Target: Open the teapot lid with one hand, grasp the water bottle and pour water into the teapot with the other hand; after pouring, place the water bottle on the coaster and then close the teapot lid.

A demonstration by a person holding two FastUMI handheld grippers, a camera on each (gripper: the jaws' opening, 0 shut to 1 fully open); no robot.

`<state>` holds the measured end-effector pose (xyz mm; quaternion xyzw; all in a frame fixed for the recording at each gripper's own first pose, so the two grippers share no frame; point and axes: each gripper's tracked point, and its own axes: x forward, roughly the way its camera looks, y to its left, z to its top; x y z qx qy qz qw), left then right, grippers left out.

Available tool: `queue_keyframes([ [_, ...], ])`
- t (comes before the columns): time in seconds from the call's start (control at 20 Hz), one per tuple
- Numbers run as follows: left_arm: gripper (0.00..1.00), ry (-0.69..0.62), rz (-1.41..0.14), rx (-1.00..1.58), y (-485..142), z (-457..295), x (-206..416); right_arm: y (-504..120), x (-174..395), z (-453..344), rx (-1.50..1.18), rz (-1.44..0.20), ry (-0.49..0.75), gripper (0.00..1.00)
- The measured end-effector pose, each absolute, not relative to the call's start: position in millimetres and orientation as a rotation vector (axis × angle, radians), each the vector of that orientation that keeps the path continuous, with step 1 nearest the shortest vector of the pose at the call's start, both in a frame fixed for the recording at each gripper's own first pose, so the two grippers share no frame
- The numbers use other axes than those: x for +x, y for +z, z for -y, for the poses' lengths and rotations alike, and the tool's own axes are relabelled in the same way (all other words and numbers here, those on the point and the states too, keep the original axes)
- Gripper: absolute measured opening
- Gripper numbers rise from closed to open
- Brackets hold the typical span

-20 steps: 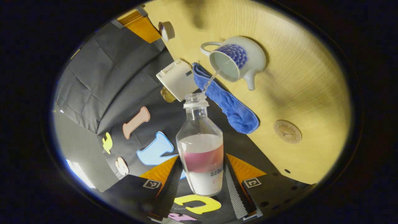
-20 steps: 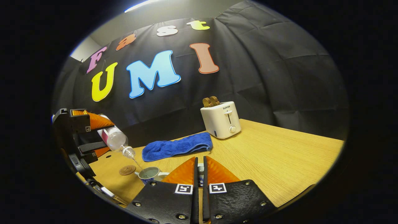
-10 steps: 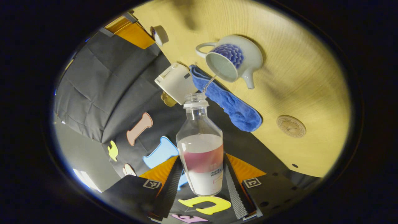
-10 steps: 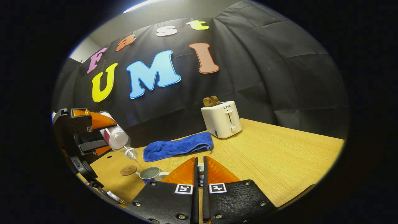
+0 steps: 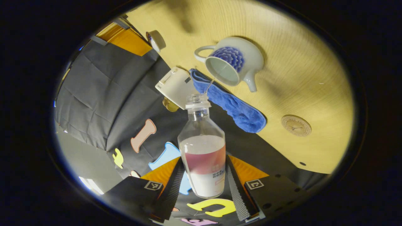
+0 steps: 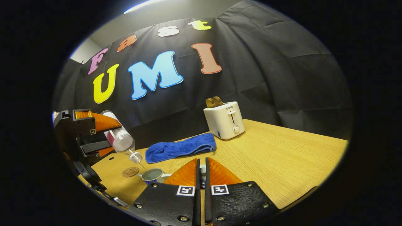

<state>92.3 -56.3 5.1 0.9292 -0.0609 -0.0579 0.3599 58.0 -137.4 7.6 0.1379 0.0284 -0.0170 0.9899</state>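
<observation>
Clear plastic, the water bottle (image 5: 202, 147) sits low centre in the left gripper view, clamped between the left gripper (image 5: 203, 185) fingers and tipped, a thin stream falling into the open teapot (image 5: 230, 64) in the upper centre of the frame. The right gripper (image 6: 201, 175) is nearly closed, apparently pinching the lid (image 6: 203, 169). Pouring is under way; next, right the bottle and carry it to the coaster (image 5: 296, 125) at right.

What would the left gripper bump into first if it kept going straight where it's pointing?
Probably the teapot. The left gripper is shut on the water bottle, whose mouth aims at the open pot, with a thin stream of water between them. The blue towel lies close beside that line, so depth is uncertain.
</observation>
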Motion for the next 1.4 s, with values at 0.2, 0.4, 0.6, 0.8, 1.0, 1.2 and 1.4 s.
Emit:
queue_keyframes([
  [0.2,0.88,-0.150,0.177,2.431,3.7,59.8,92.3,7.3,58.7,137.5,0.276,-0.058,-0.033,0.05],
  [0.4,0.88,-0.154,0.203,2.449,-1.9,56.8,87.2,6.9,59.2,137.4,0.272,-0.059,-0.034,0.05],
  [0.6,0.88,-0.160,0.220,2.422,-3.0,60.4,89.0,5.7,59.3,136.9,0.261,-0.063,-0.038,0.05],
  [0.8,0.89,-0.178,0.181,2.300,-12.1,51.8,91.6,5.7,59.5,136.3,0.252,-0.061,-0.039,0.05],
  [1.0,0.88,-0.175,0.116,2.055,-27.0,32.4,89.6,4.6,60.3,134.5,0.231,-0.063,-0.043,0.05],
  [1.2,0.89,-0.175,0.046,1.721,-44.0,13.0,88.9,5.3,60.8,132.9,0.205,-0.056,-0.048,0.05],
  [1.4,0.89,-0.144,0.030,1.407,-56.5,6.9,103.3,2.4,62.6,128.3,0.187,-0.063,-0.041,0.05],
])
